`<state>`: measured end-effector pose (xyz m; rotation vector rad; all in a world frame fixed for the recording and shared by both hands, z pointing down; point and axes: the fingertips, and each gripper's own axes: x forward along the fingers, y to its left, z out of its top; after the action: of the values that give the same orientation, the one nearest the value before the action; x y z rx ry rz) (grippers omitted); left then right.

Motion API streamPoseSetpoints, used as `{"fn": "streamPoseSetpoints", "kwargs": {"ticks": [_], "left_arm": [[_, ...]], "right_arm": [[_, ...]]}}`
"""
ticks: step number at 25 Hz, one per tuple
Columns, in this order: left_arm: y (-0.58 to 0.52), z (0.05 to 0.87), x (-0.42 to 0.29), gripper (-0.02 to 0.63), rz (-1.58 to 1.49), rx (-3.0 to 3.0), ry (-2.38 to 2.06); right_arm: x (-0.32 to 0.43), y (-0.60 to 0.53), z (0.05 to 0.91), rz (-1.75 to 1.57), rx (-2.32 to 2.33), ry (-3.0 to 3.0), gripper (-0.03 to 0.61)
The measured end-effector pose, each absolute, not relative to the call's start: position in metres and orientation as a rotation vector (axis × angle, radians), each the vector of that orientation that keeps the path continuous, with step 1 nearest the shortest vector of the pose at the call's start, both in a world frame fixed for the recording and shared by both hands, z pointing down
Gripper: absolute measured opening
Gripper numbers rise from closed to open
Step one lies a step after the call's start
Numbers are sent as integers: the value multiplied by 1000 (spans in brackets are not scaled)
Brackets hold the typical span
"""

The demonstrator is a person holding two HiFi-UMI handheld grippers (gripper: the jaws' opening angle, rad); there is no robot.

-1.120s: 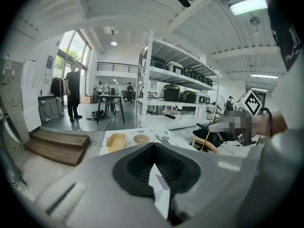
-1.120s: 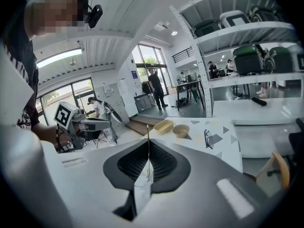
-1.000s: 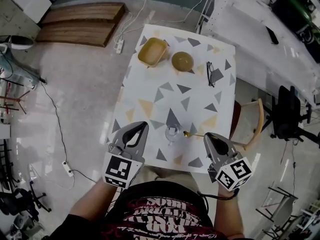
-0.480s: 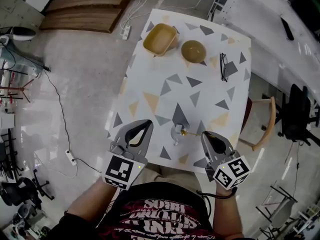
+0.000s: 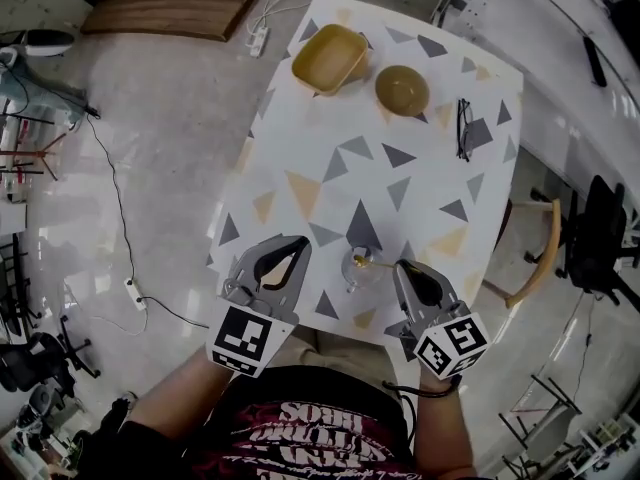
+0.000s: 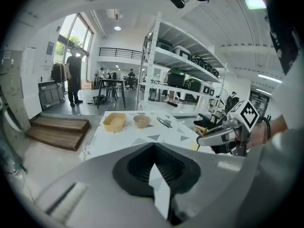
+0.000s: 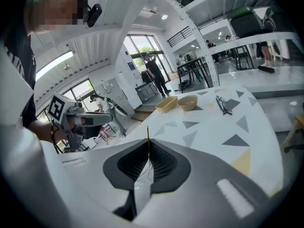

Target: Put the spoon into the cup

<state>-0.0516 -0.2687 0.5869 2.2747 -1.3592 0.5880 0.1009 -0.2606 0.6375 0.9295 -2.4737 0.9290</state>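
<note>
Bright, even light from daylight + overhead lamps. Head view: sharp in centre, fisheye bend at edges, dark corners. Glossy floor has glare streaks; table is evenly lit w/ soft shadows only. Gripper views: heavy fisheye, black round border. Windows blown out, ceiling lamp glares. Left gripper and right gripper sit close to lens and look soft; bg fairly sharp.

The table had a white top printed with grey and tan triangles. A yellow rectangular dish sat at its far left corner, with a round tan bowl just beside it along the far edge. Folded glasses lay near the right edge. A clear cup stood upright close to the near edge.
</note>
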Motion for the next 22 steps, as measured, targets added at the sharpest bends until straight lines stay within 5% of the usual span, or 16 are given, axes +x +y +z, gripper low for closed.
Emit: {"fn": "streamPoseSetpoints", "kwargs": {"ticks": [12,16,22], "left_arm": [[-265,574,-62,1,561,2262,-1390],[-266,547,-67,1,525,2304,-1412],[-261,514,-72,1,471,2347,-1421]], "right_arm": [[90,-263,661,851,944,-2385,50],[86,-260,658,845,926,-2375,194],[94,-256,645,774,971,-2317,219]]}}
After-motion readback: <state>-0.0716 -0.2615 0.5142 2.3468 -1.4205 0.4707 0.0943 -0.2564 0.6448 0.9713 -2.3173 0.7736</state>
